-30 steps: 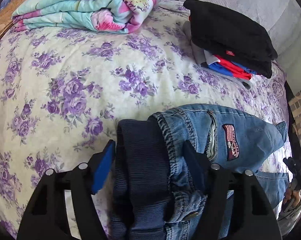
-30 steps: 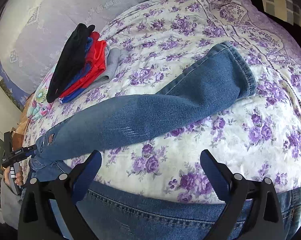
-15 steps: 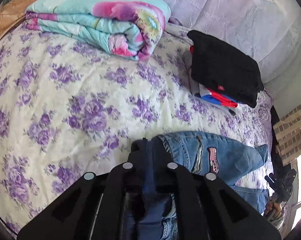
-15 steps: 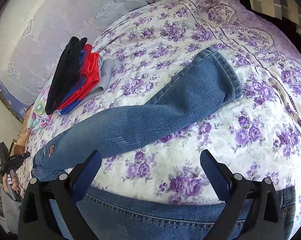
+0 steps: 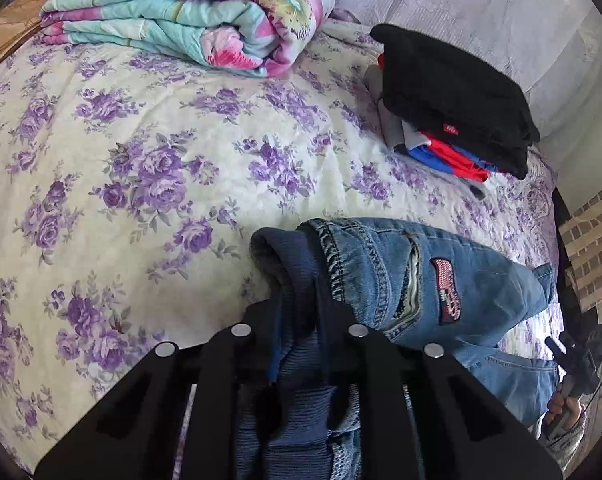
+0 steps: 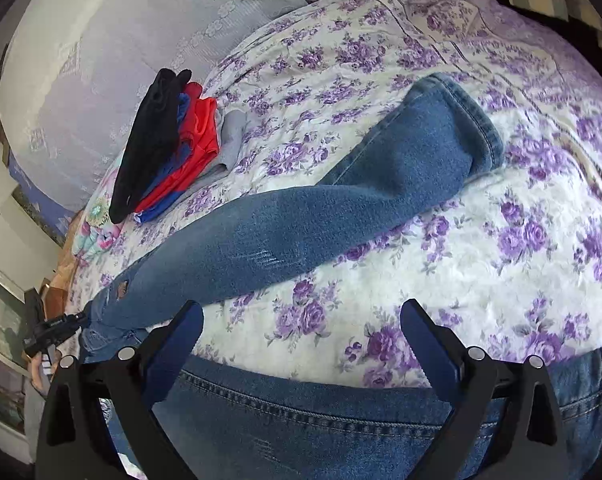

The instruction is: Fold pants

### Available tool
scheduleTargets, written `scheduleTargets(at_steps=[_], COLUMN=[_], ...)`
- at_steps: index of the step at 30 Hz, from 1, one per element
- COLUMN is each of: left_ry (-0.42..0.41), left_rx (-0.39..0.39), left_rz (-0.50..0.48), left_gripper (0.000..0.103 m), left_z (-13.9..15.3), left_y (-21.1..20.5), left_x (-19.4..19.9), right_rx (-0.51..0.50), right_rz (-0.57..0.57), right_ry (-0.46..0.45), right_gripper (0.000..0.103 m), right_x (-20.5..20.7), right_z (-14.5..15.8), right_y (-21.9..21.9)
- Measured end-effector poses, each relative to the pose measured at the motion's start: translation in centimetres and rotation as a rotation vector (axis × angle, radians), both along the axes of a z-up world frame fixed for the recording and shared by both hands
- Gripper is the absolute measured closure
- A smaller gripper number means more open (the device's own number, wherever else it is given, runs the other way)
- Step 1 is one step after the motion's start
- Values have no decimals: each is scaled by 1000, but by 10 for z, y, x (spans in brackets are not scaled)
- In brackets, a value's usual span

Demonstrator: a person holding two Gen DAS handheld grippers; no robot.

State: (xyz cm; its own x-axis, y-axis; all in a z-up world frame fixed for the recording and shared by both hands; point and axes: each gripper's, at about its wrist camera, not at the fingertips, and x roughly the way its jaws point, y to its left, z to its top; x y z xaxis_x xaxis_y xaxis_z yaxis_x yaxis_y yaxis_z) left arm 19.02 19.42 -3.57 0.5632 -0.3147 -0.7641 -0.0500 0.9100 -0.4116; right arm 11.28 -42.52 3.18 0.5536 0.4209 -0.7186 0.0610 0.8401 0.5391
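Observation:
Blue jeans lie on a bed with a purple-flowered cover. My left gripper is shut on the dark ribbed waistband at the jeans' top. In the right wrist view one leg stretches across the bed to its cuff at the right. The other leg lies along the near edge under my right gripper, which is open and empty above it.
A folded floral quilt lies at the far left of the bed. A stack of folded clothes, black on top, sits at the back by the padded headboard. A brick wall stands beyond the right edge.
My left gripper closed on the waistband, which it straddled open a second ago. The right gripper stayed open and drew back slightly.

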Motion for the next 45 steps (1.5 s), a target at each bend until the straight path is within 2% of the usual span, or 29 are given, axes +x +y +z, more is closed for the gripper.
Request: scheduleTargets(at_steps=[3, 6, 8, 10, 12, 13, 15, 17, 21, 22, 23, 25, 27, 29, 31, 32, 33, 35, 36, 37, 39, 41, 42, 45], left_ry=[-61, -76, -89, -91, -42, -31, -48, -64, -86, -90, -95, -98, -92, -98, -139, -162, -188, -186, -164, -140, -112, -130, -135, -126], left_rx=[-35, -18, 18, 89, 119, 120, 89, 63, 97, 97, 90, 72, 56, 28, 20, 24, 20, -24, -43, -48, -40, -49, -48, -27], left_rz=[10, 30, 35, 43, 66, 77, 83, 83, 93, 97, 100, 103, 109, 122, 159, 186, 213, 209, 204, 208, 193, 171, 164, 165], left_gripper=[93, 93, 93, 93, 93, 93, 92, 92, 90, 89, 89, 89, 89, 89, 91, 96, 97, 97, 97, 97, 98, 98, 98, 98], left_z=[23, 37, 40, 30, 5, -5, -6, -2, -6, -7, -8, -8, -8, -7, -1, 4, 9, 9, 4, -2, -8, -5, -4, -6], left_y=[9, 13, 8, -1, -3, -1, 3, 7, 3, 3, 4, 7, 8, 12, 18, 22, 27, 36, 38, 38, 34, 31, 30, 26], left_x=[-6, 5, 16, 31, 42, 43, 39, 35, 31, 31, 30, 29, 31, 29, 21, 16, 12, 13, 15, 18, 19, 16, 14, 14], right_rx=[78, -17, -33, -53, -83, -91, -91, -46, 45, 59, 85, 179, 205, 183, 127, 75, 25, -100, -146, -185, -252, -206, -184, -90], right_rz=[-27, -47, -54, -68, -80, -86, -123, -165, -153, -158, -174, -221, -233, -237, -231, -234, -248, -292, -289, -281, -293, -235, -238, -261], right_ry=[7, -3, 0, 11, 29, 34, 35, 37, 38, 54, 74, 104, 93, 36, -44, -92, -144, -206, -197, -170, -126, -61, -44, -61], right_gripper=[4, 4, 4, 4, 4, 4, 4, 4, 7, 18, 24, 61, 81, 87, 93, 94, 94, 82, 31, 4, 4, 10, 17, 23], right_x=[0, 5, 8, 10, 13, 16, 20, 27, 52, 61, 70, 87, 97, 86, 62, 47, 30, 6, 5, 9, 14, 22, 25, 40], right_z=[1, 6, 5, 2, -3, -5, -6, -6, -10, -16, -23, -41, -49, -37, -6, 14, 36, 73, 82, 85, 74, 48, 36, 13], right_y=[-12, -16, -21, -27, -33, -37, -51, -67, -76, -77, -79, -85, -85, -82, -82, -84, -87, -94, -98, -103, -110, -115, -118, -127])
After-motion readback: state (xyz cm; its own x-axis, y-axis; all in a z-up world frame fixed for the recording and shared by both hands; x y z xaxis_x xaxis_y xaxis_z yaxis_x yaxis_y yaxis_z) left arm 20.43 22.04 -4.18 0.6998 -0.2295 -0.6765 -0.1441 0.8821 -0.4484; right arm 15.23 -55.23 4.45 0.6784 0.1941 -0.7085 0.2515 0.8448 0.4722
